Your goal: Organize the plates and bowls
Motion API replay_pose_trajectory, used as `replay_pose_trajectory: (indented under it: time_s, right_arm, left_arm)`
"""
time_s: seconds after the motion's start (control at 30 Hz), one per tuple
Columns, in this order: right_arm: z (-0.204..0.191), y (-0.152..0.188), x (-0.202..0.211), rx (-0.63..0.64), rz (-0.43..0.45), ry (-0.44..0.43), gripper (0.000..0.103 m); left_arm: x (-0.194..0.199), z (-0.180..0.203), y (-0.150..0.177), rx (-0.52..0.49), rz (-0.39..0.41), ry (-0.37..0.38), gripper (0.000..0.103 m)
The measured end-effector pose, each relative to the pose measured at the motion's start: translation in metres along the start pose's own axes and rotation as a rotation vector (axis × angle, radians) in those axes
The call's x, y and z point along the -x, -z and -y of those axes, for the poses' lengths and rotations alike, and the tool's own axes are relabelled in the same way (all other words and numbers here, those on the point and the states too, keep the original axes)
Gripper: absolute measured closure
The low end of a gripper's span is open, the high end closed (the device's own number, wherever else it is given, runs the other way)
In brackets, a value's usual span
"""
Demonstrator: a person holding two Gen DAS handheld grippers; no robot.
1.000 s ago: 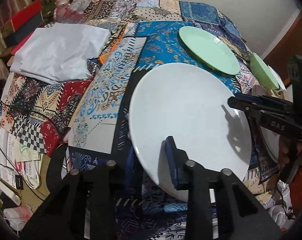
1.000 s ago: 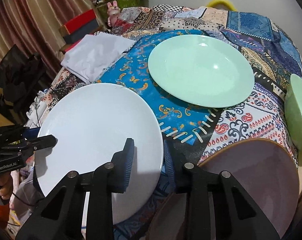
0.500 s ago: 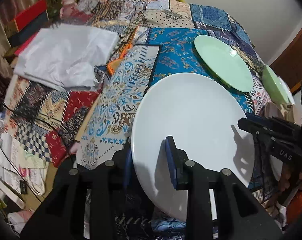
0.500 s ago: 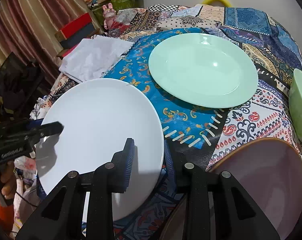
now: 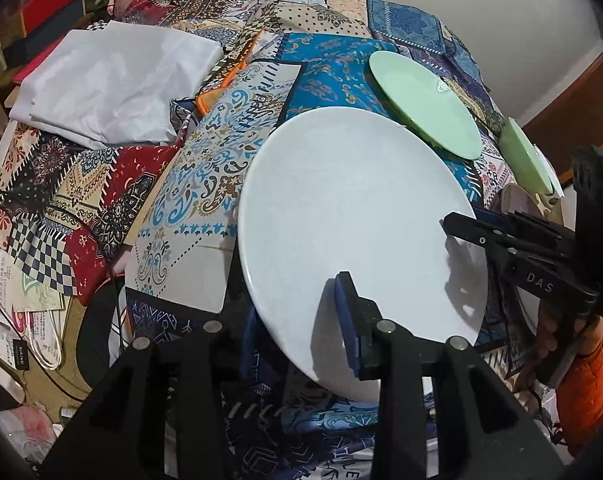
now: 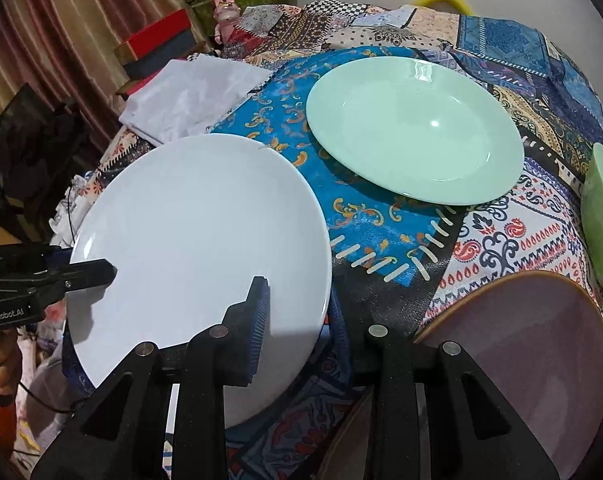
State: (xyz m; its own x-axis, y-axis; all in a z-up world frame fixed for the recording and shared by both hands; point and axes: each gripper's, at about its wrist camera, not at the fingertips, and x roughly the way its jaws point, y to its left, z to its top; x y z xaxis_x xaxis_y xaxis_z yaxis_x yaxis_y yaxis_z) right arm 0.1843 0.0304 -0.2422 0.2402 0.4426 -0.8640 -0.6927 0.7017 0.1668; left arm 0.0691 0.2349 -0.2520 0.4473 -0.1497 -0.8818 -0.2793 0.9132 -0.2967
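A large white plate (image 5: 353,216) is held off the patchwork cloth by both grippers. My left gripper (image 5: 301,320) is shut on its near edge; it shows from the side in the right wrist view (image 6: 81,276). My right gripper (image 6: 297,320) is shut on the plate's (image 6: 197,248) opposite edge and shows in the left wrist view (image 5: 473,224). A mint green plate (image 6: 413,128) lies flat beyond, also in the left wrist view (image 5: 425,100). A green bowl (image 6: 601,216) stands at the right, and a purple bowl (image 6: 533,340) with a brown rim sits near my right gripper.
A folded white cloth (image 5: 113,80) lies at the back left of the patchwork cloth (image 5: 205,160). Red and dark boxes (image 6: 153,48) and a pink rabbit figure (image 6: 225,12) stand behind it. Papers and a cable (image 5: 25,320) lie off the left edge.
The white plate, held by both grippers, has shifted slightly toward the green plate and tilted a little. Both grips are unchanged.
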Motion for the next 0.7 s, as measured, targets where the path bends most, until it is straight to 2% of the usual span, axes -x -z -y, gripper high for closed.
replay_pose_trajectory:
  time_s: [0.17,0.7]
  right_arm:
    - [0.000,0.001,0.003,-0.016,0.009,-0.003,0.075]
    - [0.013,0.008,0.039,-0.083,0.120,0.001,0.075]
  left_arm:
    - [0.005,0.009,0.002,-0.042,0.034,-0.045,0.065]
    - [0.024,0.035,-0.012,-0.070,0.104,-0.019,0.065]
